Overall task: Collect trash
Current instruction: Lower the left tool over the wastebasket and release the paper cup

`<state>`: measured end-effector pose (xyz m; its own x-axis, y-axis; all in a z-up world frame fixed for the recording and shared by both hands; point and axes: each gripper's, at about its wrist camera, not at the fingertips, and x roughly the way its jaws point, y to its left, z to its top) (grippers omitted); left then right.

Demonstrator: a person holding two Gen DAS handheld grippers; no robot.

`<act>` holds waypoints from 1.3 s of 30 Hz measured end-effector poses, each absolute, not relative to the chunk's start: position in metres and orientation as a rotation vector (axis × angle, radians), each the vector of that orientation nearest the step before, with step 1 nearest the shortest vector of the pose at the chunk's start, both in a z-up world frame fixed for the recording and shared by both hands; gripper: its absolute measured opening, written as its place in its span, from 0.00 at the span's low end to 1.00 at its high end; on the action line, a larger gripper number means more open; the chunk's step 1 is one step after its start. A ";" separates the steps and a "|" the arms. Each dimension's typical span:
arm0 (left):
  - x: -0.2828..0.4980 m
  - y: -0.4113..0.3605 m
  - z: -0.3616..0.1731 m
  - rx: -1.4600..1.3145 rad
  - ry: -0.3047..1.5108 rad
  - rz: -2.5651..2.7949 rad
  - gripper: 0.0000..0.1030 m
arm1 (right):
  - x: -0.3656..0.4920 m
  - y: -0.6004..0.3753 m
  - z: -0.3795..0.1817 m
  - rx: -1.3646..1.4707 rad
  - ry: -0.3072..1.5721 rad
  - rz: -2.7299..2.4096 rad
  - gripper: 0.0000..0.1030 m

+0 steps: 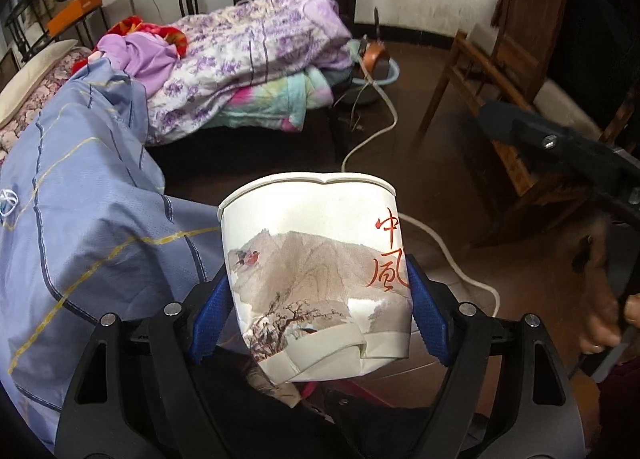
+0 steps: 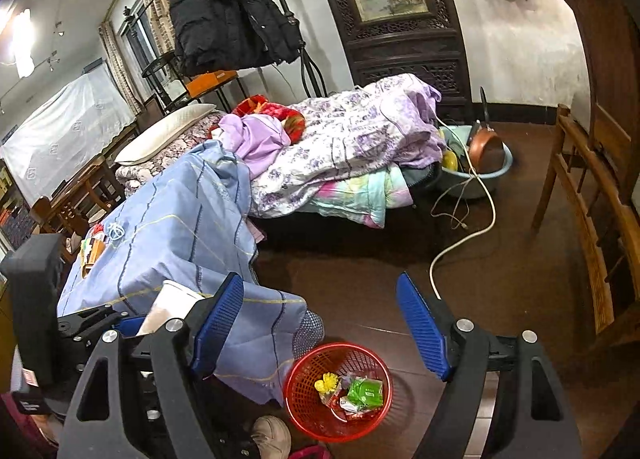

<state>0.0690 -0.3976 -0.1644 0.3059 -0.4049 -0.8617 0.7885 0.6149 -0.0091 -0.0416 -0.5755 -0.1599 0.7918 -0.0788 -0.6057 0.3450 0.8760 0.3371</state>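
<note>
While the left hand-held gripper [image 1: 318,315] clamps the crumpled paper cup [image 1: 316,275], the right hand-held gripper [image 2: 320,323] gapes empty; next, carry it over the red basket [image 2: 296,383].

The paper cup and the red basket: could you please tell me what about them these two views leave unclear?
- Inside of the paper cup, left wrist view: seen from outside only; its own wall hides any contents.
- Cup in the right wrist view: mostly behind the right gripper's left finger.
- Red basket contents: green packet print too small; lower items overlap.
- Left wrist view: the cup and left gripper largely hide the basket.
</note>
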 end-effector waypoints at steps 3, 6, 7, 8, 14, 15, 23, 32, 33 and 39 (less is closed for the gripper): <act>0.068 -0.402 -0.168 0.489 0.966 -0.808 0.83 | -0.042 -0.581 -0.166 0.476 0.628 -0.237 0.76; 0.068 -0.399 -0.163 0.481 0.946 -0.795 0.84 | -0.041 -0.581 -0.169 0.477 0.633 -0.238 0.76; 0.068 -0.397 -0.161 0.476 0.941 -0.788 0.84 | -0.041 -0.580 -0.169 0.477 0.634 -0.238 0.76; 0.069 -0.394 -0.158 0.470 0.936 -0.782 0.84 | -0.041 -0.579 -0.169 0.476 0.634 -0.237 0.76; 0.069 -0.370 -0.134 0.417 0.883 -0.743 0.84 | -0.036 -0.563 -0.162 0.436 0.638 -0.215 0.76; 0.069 -0.364 -0.129 0.404 0.869 -0.729 0.85 | -0.035 -0.558 -0.160 0.428 0.639 -0.206 0.76; 0.070 -0.309 -0.096 0.356 0.768 -0.591 0.91 | -0.006 -0.511 -0.140 0.285 0.713 -0.245 0.87; 0.074 -0.232 -0.069 0.238 0.702 -0.468 0.92 | 0.014 -0.446 -0.109 0.121 0.691 -0.227 0.92; 0.074 -0.224 -0.067 0.225 0.696 -0.457 0.92 | 0.016 -0.440 -0.106 0.112 0.687 -0.222 0.92; 0.085 -0.182 -0.067 0.173 0.697 -0.400 0.92 | 0.036 -0.399 -0.090 0.076 0.676 -0.176 0.92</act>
<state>0.0850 -0.1824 -0.0666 0.6948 -0.2999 -0.6537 0.4138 0.9101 0.0223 0.0362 -0.3989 -0.0899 0.7661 -0.1375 -0.6279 0.1869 0.9823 0.0130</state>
